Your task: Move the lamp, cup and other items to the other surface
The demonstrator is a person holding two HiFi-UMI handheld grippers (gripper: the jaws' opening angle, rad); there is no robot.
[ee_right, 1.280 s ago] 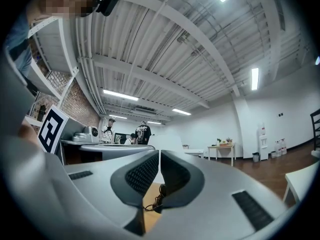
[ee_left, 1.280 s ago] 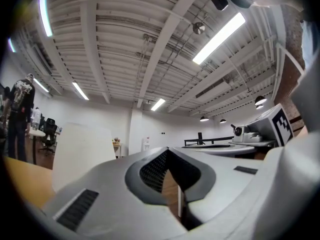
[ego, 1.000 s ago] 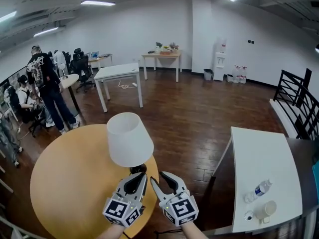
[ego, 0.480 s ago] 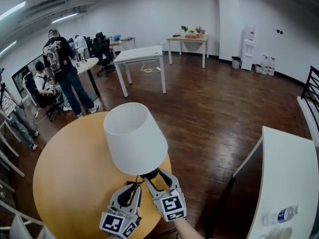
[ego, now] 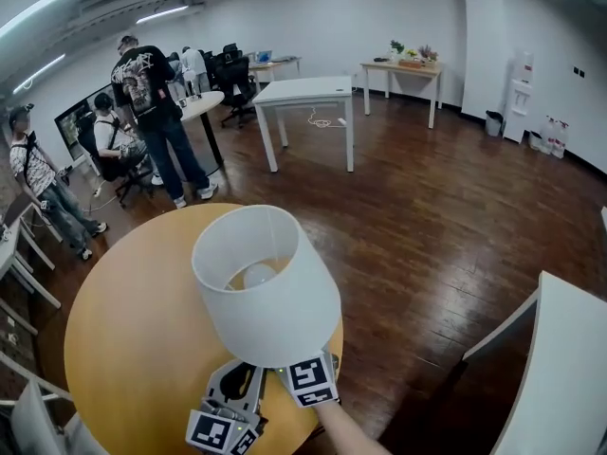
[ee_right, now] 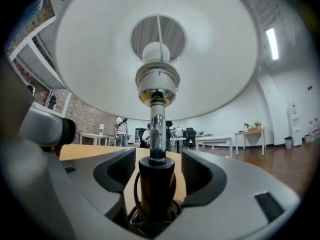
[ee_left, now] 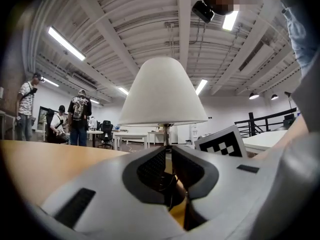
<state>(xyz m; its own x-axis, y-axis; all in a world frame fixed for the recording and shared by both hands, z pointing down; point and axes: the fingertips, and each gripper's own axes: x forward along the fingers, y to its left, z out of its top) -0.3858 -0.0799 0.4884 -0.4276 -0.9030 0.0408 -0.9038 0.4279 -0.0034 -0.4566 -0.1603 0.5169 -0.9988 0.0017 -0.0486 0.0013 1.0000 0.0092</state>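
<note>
A lamp with a white shade [ego: 266, 287] stands on the round yellow table [ego: 123, 339] near its right edge. The shade hides the tips of both grippers in the head view. My right gripper [ee_right: 157, 159] is under the shade with the lamp's black stem [ee_right: 156, 179] between its jaws. The jaws are opening, with a gap on each side of the stem. My left gripper [ego: 242, 379] lies low on the table left of the lamp base, its jaws shut [ee_left: 167, 151], and looks up at the shade [ee_left: 162, 91]. No cup is in view.
Several people [ego: 152, 93] stand and sit at the far left by desks. A white table [ego: 303, 93] stands beyond on the wooden floor. The corner of another white table [ego: 569, 368] shows at the right edge. A chair back [ego: 28, 420] is at bottom left.
The head view has swung left, so the white table with the bottle and cup has left the picture. Both grippers have moved in under the lampshade.
</note>
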